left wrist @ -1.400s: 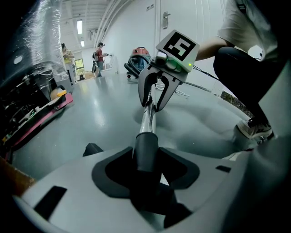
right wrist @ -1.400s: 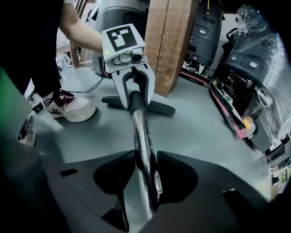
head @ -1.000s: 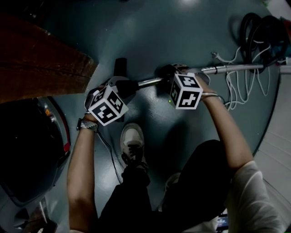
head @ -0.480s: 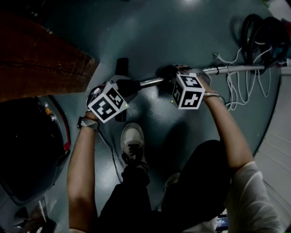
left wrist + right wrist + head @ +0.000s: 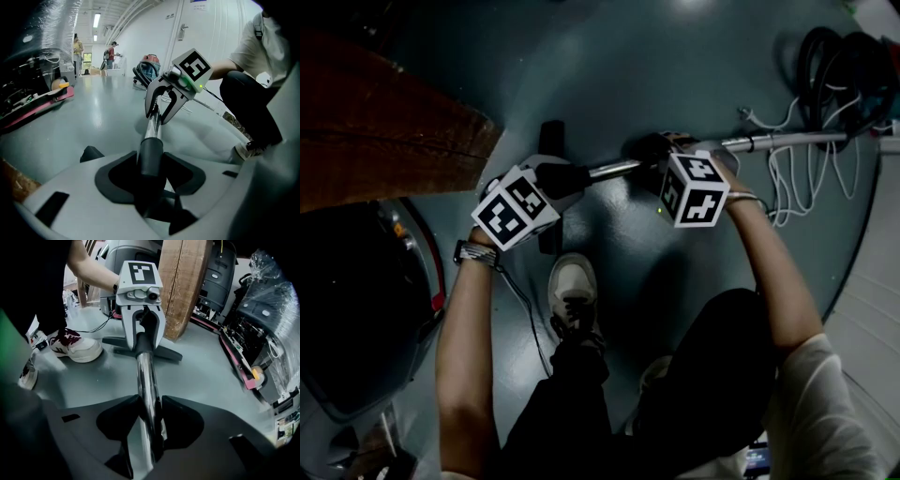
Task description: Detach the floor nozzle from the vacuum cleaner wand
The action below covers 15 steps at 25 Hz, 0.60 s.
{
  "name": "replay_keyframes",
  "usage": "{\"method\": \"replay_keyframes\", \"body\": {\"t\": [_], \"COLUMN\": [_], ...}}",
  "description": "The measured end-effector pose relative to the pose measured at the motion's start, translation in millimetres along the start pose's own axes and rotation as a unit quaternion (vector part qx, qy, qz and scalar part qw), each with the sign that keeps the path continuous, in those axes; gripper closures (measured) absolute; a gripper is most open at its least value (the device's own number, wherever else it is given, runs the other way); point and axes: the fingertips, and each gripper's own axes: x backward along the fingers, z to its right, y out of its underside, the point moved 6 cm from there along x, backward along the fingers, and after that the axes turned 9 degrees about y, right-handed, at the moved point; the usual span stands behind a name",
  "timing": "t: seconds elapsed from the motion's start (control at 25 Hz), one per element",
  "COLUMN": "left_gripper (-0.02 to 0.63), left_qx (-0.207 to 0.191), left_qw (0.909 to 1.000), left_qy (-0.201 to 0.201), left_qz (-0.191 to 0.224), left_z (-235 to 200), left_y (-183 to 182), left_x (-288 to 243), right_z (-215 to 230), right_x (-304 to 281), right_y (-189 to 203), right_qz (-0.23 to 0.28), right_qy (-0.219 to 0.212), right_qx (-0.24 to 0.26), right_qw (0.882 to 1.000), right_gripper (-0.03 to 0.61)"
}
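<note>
Holding stage: you had the left tongs [image 5: 150, 161] clamped on the neck of the black plastic floor nozzle [image 5: 168, 355] and the right tongs [image 5: 149, 413] squeezing the shiny chrome wand [image 5: 146, 376] toward 3 o'clock. Next up was probably a straight pull apart.

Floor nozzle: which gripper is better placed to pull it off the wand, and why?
Left. The left gripper clamps the dark neck of the floor nozzle, the part that must come away; the right gripper clamps the chrome wand further along, probably better for bracing.
</note>
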Motion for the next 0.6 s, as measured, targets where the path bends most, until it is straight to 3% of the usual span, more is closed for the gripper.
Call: {"method": "replay_keyframes", "body": {"t": [0.12,0.6], "left_gripper": [0.431,0.431], "left_qx": [0.010,-0.014], "left_qw": [0.9998,0.9997], "left_qy": [0.003,-0.018], "left_qz": [0.015,0.010], "left_z": [0.4,5.6], "left_y": [-2.3,-4.9], "left_x": [3.6,6.8], "right_z": [2.7,1.0], "right_x": [3.4,10.8], "right_y": [-1.6,-5.9], "right_qz": [0.004,0.004], "right_qy": [0.009,0.007], "right_qx": [0.002,0.011], "right_qw": [1.000,1.000], "right_gripper": [0.413,0.414]}}
